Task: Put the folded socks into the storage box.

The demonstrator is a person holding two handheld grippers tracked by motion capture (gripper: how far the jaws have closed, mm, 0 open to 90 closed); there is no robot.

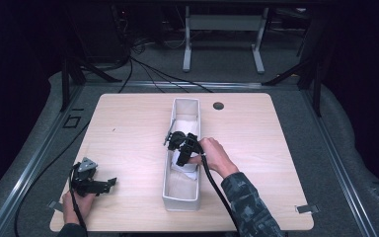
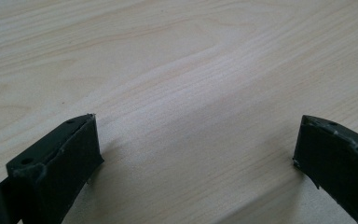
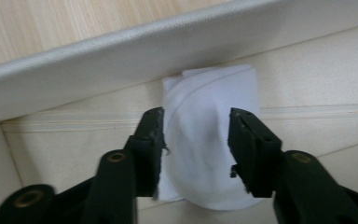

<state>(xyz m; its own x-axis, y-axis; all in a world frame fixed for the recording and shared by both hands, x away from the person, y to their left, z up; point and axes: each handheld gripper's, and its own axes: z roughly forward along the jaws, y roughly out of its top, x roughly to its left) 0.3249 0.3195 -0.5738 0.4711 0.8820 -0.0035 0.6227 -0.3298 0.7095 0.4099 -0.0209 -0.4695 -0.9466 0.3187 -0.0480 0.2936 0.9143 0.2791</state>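
A long white fabric box point(image 1: 180, 203) lies lengthwise down the middle of the wooden table point(image 1: 128, 128). My right gripper point(image 1: 173, 139) reaches into it from the right. In the right gripper view a folded white cloth point(image 3: 209, 93) lies on the box floor against the box wall point(image 3: 121, 60). The right gripper point(image 3: 196, 130) stands open over it, its jaws straddling the cloth without squeezing it. The same white cloth point(image 1: 186, 169) peeks out under the hand in the high view. My left gripper point(image 1: 109, 183) rests at the table's front left. The left gripper point(image 2: 196, 140) is open wide over bare wood.
More white fabric point(image 1: 185, 123) lies in the far end of the box. A round cable hole point(image 1: 218, 105) sits near the table's far edge. A white desk frame point(image 1: 224, 29) and cables stand on the floor beyond. Cables trail from both grippers toward the front edge.
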